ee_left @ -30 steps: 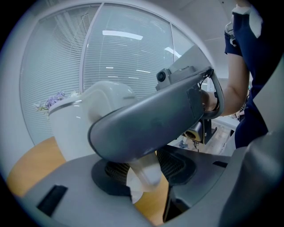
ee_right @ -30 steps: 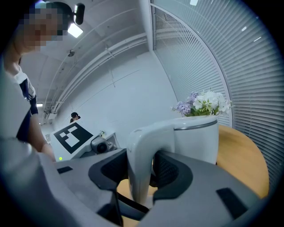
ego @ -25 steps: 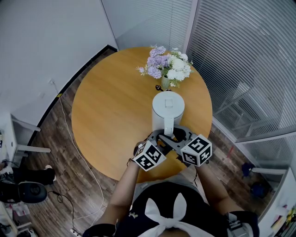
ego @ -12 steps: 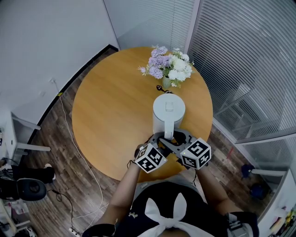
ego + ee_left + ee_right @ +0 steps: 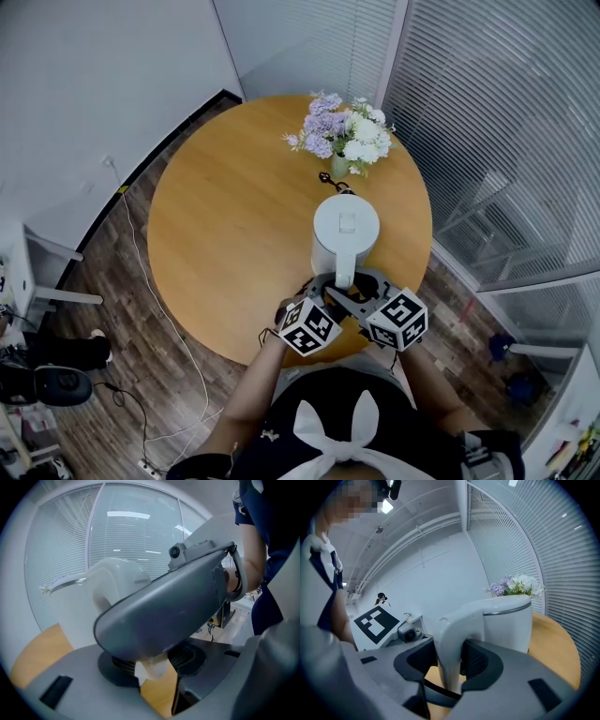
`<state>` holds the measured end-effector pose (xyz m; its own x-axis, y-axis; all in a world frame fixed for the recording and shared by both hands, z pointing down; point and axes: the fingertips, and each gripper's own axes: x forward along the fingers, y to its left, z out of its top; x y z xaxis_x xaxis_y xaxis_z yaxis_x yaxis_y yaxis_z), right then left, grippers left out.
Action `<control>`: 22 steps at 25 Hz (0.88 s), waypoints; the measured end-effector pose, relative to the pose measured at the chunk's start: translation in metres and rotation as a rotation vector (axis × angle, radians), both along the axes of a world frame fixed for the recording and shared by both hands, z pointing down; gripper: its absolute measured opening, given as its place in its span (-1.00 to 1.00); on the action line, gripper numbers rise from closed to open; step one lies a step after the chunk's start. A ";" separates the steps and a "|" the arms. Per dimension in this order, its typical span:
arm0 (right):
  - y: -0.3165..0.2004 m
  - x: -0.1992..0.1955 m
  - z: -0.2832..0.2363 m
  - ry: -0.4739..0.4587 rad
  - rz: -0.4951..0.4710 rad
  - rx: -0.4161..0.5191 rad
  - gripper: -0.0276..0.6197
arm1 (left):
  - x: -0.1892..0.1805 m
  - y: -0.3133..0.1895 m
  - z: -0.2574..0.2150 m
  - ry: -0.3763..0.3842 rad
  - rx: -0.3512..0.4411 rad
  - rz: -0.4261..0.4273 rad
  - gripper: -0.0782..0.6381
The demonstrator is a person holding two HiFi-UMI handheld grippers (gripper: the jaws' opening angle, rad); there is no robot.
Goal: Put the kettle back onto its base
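Observation:
A white kettle (image 5: 345, 228) stands upright over the near right part of the round wooden table (image 5: 225, 234); its underside is hidden. My right gripper (image 5: 365, 282) is shut on the kettle's handle (image 5: 449, 639), with a pad on each side. My left gripper (image 5: 324, 292) comes in from the left, lower on the same handle (image 5: 151, 668). Its jaws have just been closing a little, and its pads appear to touch both sides of the handle's lower end. The right gripper's jaw fills most of the left gripper view. I cannot make out the kettle's base.
A vase of purple and white flowers (image 5: 345, 137) stands at the table's far side. A small dark object (image 5: 328, 178) lies between it and the kettle. Glass walls with blinds run along the right. A white cable (image 5: 150, 281) trails over the wooden floor at the left.
The kettle and both grippers sit a touch lower in the head view. Otherwise nothing has visibly changed.

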<state>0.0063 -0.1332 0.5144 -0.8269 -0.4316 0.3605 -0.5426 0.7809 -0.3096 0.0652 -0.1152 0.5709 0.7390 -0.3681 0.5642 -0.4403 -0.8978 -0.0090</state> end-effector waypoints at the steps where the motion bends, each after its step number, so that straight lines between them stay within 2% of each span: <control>1: 0.001 0.001 0.000 0.000 0.000 0.000 -0.36 | 0.000 0.001 0.001 -0.003 0.002 0.000 -0.26; 19: 0.024 -0.008 0.010 0.037 -0.020 0.021 -0.36 | -0.009 0.018 0.015 -0.009 -0.022 -0.051 -0.32; 22: 0.027 -0.010 0.016 0.051 -0.024 0.003 -0.36 | -0.011 0.021 0.022 -0.030 -0.039 -0.052 -0.33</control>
